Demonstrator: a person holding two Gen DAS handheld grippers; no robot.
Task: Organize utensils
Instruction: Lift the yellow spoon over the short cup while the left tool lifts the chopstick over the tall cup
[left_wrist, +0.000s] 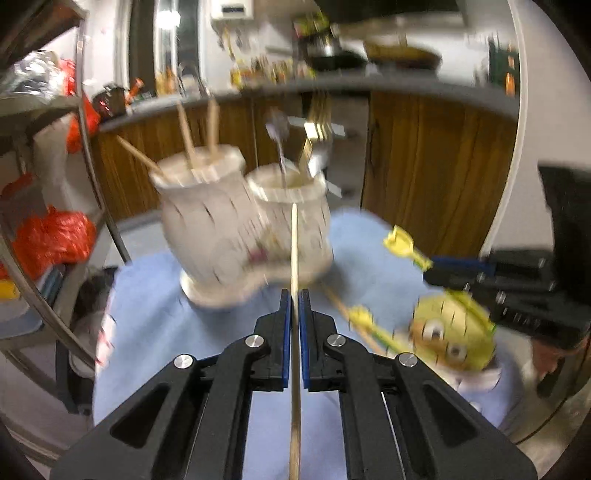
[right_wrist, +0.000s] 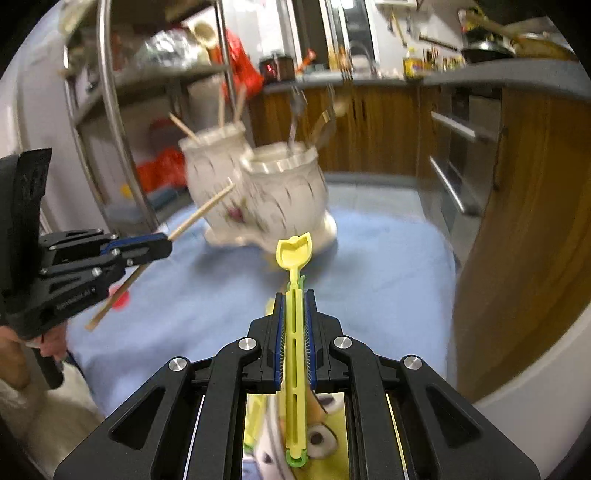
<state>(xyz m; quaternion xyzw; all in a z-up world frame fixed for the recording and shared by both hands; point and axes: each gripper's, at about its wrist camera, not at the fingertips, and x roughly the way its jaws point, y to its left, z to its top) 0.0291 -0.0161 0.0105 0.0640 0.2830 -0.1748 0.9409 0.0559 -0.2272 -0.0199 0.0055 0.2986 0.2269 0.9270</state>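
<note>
left claw (left_wrist: 294, 295) grips chopstick (left_wrist: 294, 243) | right claw (right_wrist: 294, 295) grips yellow utensil (right_wrist: 294, 258) | holders (right_wrist: 284, 188) near

Standing side by side and touching on the cloth (right_wrist: 221, 295): the double holder (left_wrist: 255, 236), taken here as the landmark. Poking up out of its left cup (left_wrist: 201, 206), several wooden sticks (left_wrist: 184, 136); out of its right cup (left_wrist: 295, 206), metal cutlery (left_wrist: 317, 122) (too blurred to sort). Pointing at the holder from the near side, a chopstick (left_wrist: 294, 258) pinched between the left gripper (left_wrist: 294, 295). Lying right of the holder and nearer, a plastic utensil (right_wrist: 295, 280) clamped in the right gripper (right_wrist: 294, 295), tip just before the holder's base. Running behind the holder, the kitchen counter (right_wrist: 480, 77); rising to its left, a shelf rack (right_wrist: 110, 92).
</note>
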